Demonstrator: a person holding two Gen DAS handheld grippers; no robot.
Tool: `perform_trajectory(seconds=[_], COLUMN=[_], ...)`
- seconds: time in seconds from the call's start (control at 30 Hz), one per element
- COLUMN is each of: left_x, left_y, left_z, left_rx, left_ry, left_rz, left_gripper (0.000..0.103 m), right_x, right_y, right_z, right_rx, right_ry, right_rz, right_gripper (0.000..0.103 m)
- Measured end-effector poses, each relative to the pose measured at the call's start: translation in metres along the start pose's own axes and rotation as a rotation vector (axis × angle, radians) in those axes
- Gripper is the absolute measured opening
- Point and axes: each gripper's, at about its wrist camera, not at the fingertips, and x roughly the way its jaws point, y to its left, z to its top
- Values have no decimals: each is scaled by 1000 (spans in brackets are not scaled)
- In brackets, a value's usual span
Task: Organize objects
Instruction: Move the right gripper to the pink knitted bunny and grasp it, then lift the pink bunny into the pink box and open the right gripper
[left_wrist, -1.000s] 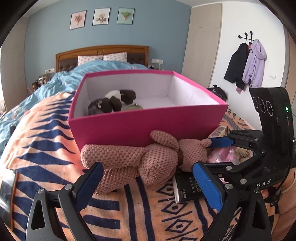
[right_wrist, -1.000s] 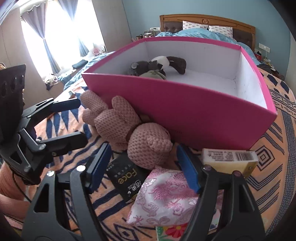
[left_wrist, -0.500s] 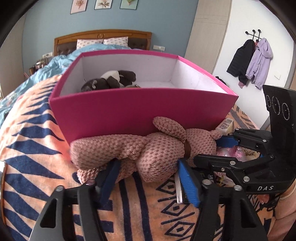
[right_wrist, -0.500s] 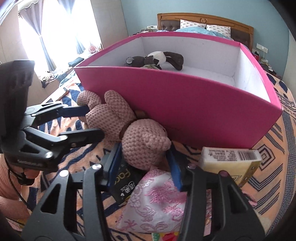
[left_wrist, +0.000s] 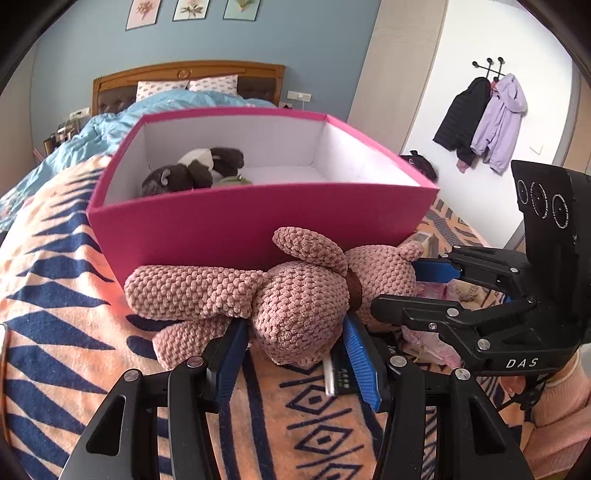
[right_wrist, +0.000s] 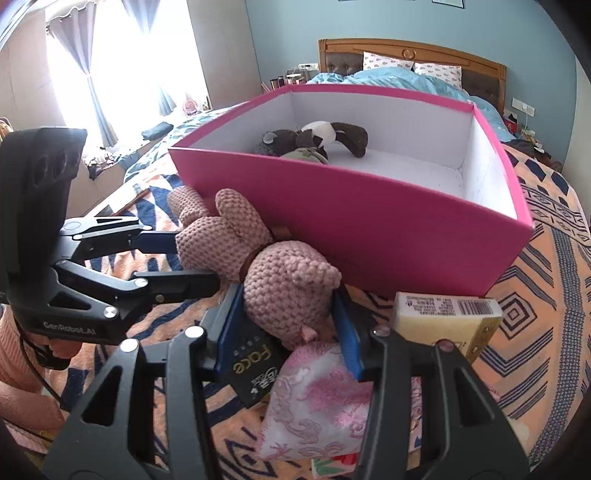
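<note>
I am clamping the pink knitted bear (left_wrist: 295, 302) with both claws at once: the left gripper (left_wrist: 295, 350) is squeezing its body, its jaws closing on it, and the right gripper (right_wrist: 288, 325) is pinching its head between blue pads. The bear is lying on the patterned blanket (left_wrist: 55, 332), pressed against the front wall of the pink box (left_wrist: 258, 229), where a dark plush toy (left_wrist: 195, 171) is resting inside. A black packet (right_wrist: 251, 363), a pink embroidered pouch (right_wrist: 314, 398) and a yellow carton (right_wrist: 443, 314) are lying just beside the bear's head.
</note>
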Motion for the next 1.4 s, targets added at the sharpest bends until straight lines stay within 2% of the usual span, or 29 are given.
perform_trajectory(seconds=[0.17,0.33,0.47,0.67,0.77,0.97,1.2,1.4], left_x=[-22,-48,-66,-70,-67,-47,-9,15], left_y=[-10,-19,-22,-14,-8,14,40,57], left_z=[6,21,39,71,86,111,125,132], left_rx=[24,58,87,105,106,89,57,20], left_ry=[-45,-122,-185,-225,-227,-207,-125,-75], left_rz=[-5,22,43,96,121,161,214,252], left_gripper=[54,54,55,55,55,55,55,55], right_x=[-21,-44,-63,-70,-66,-40,0,33], right_y=[7,16,21,17,14,-3,-14,-32], right_z=[5,19,35,67,86,123,144,156], right_rx=[-21,-60,-98,-127,-154,-164,-173,-134], right_ry=[-38,-95,-154,-204,-221,-197,-139,-74], right_rz=[14,19,29,45,40,58,52,83], right_gripper=[50,50,50,50,50,50,50,50])
